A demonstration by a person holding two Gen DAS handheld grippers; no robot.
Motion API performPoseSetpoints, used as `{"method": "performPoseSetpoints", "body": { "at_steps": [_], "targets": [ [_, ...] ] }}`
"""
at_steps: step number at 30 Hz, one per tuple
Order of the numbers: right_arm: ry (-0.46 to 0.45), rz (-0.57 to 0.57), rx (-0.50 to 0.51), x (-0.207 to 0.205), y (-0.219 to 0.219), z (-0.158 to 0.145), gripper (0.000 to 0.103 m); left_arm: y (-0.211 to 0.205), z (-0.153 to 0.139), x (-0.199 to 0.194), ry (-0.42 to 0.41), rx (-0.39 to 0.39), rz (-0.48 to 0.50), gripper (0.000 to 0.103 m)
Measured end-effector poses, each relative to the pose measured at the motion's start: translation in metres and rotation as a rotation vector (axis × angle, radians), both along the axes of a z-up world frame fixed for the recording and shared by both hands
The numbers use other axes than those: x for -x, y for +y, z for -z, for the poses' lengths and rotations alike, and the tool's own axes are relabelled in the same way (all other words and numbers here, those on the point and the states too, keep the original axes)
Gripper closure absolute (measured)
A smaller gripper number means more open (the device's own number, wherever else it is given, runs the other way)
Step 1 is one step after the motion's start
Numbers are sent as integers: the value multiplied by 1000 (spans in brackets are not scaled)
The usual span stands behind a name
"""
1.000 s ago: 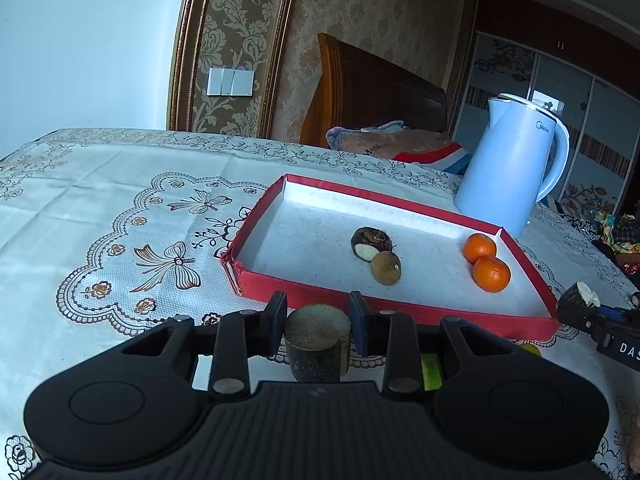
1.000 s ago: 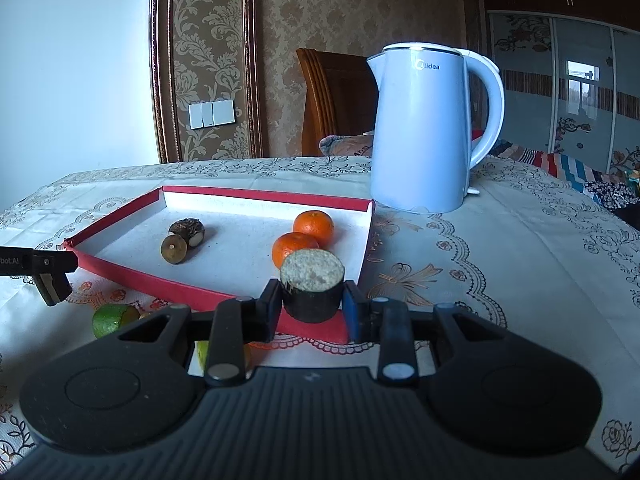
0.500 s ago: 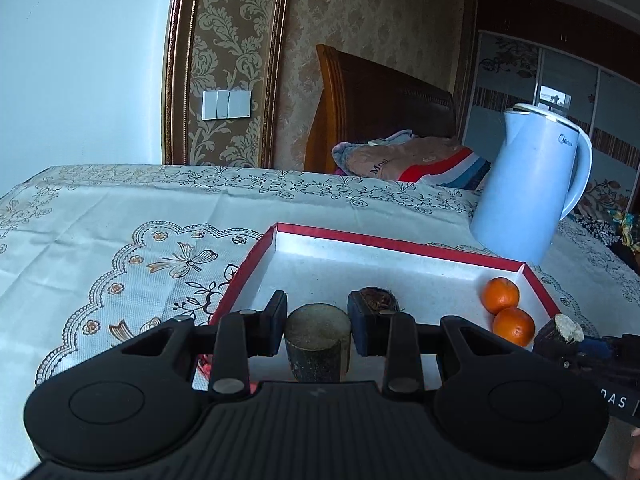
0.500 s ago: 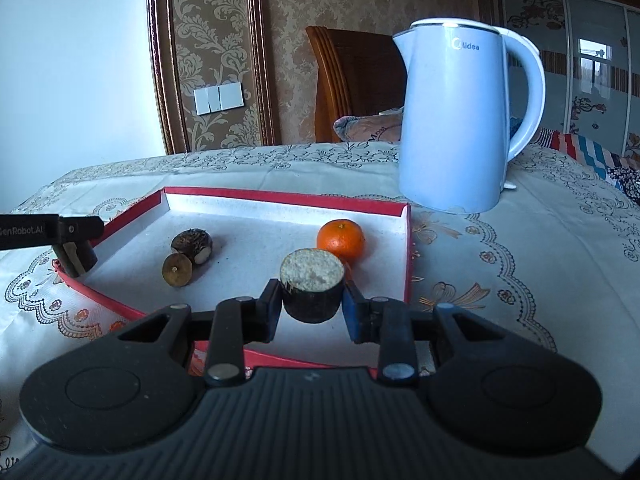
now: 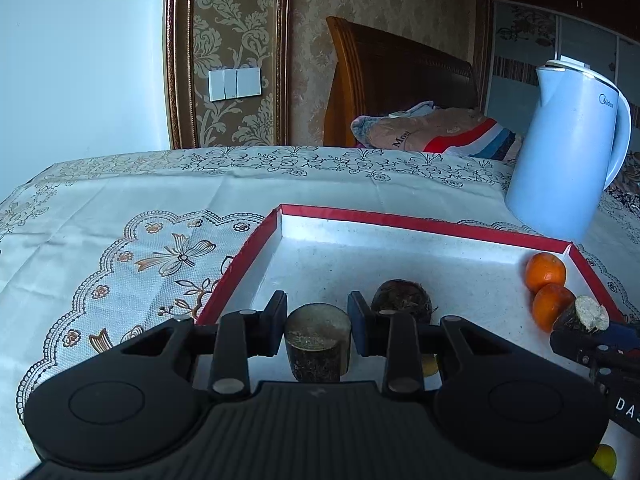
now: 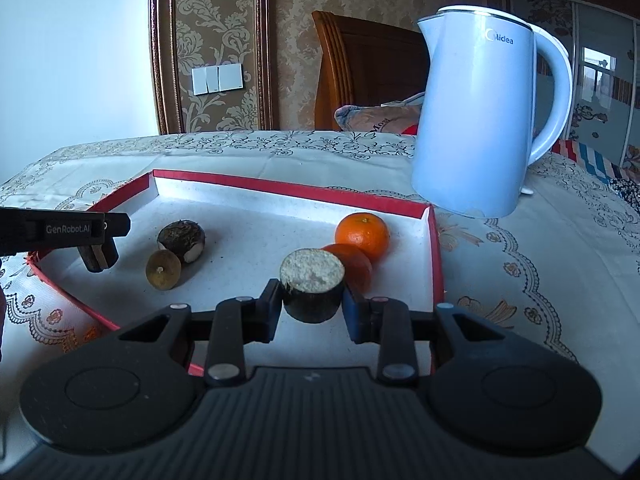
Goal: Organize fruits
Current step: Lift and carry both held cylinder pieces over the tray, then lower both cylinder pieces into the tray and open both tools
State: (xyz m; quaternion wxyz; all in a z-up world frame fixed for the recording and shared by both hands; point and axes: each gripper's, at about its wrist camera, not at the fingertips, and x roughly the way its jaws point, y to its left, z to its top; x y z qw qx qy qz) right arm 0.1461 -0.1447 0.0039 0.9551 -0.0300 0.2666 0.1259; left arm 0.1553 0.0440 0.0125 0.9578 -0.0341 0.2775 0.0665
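Left wrist view: the left gripper [image 5: 317,330] clamps a dark stubby chunk [image 5: 318,342] at lower centre, over the red-rimmed tray [image 5: 420,224]. A brown fruit [image 5: 402,300] sits just behind it; two tangerines [image 5: 546,272] lie at the tray's right edge. Right wrist view: the right gripper [image 6: 311,304] pinches a pale-topped chunk [image 6: 312,285] at frame centre, above the tray floor, just before the tangerines. A blue kettle [image 6: 480,120] stands upper right.

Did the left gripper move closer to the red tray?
Yes. The left gripper went forward over the red tray's near wall; a second ago it sat before it.
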Motion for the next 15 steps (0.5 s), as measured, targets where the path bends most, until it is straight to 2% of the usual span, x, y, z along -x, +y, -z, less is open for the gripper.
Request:
{"method": "performPoseSetpoints", "body": {
  "at_steps": [7, 15],
  "targets": [
    [30, 18, -1, -20, 1, 2, 73, -4, 5, -5, 21, -9, 0, 70],
    [30, 13, 6, -21, 3, 3, 73, -9, 7, -8, 16, -29, -4, 70]
  ]
}}
